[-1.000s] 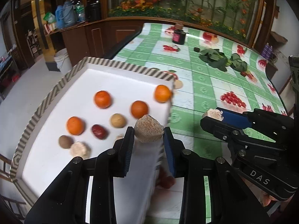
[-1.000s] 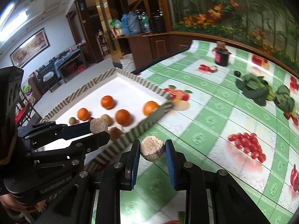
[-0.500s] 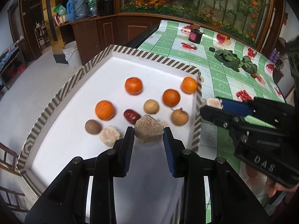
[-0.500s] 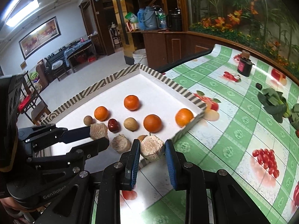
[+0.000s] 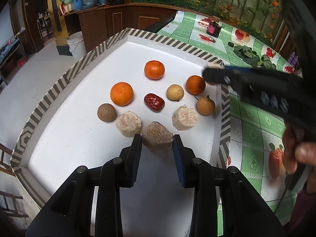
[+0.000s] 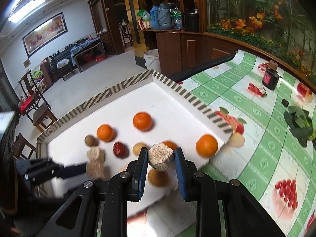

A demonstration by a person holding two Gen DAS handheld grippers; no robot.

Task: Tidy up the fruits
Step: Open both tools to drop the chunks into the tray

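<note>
**Over the white tray, both grippers loaded**

Between our left fingers (image 5: 136, 154) a coarse, grainy brown chunk (image 5: 157, 138) sits clamped, faceted like a rough-cut block, pads pressing its sides. We see the left gripper (image 5: 157, 144) tipped steeply down over the near part of the striped-rim tray (image 5: 65, 75), the chunk low over the smooth white floor.

Across to the right gripper (image 6: 161, 157): its blue-edged pads squeeze a second chunk (image 6: 161, 156), paler, crumbly, many-sided, carried above the tray's near right edge. From the left view that gripper reaches in as a dark blur, a hand (image 5: 296, 158) behind it.

Out on the tray, two more pale chunks (image 5: 128, 124) lie just beyond our left fingertips. Past them we spot a wrinkled, glossy red date (image 5: 154, 102), three round tan fruits (image 5: 174, 92) with matte skin, and dimpled oranges (image 5: 121, 93). Beneath it all, a shiny green checked tablecloth (image 6: 246, 158) with printed fruit.
</note>
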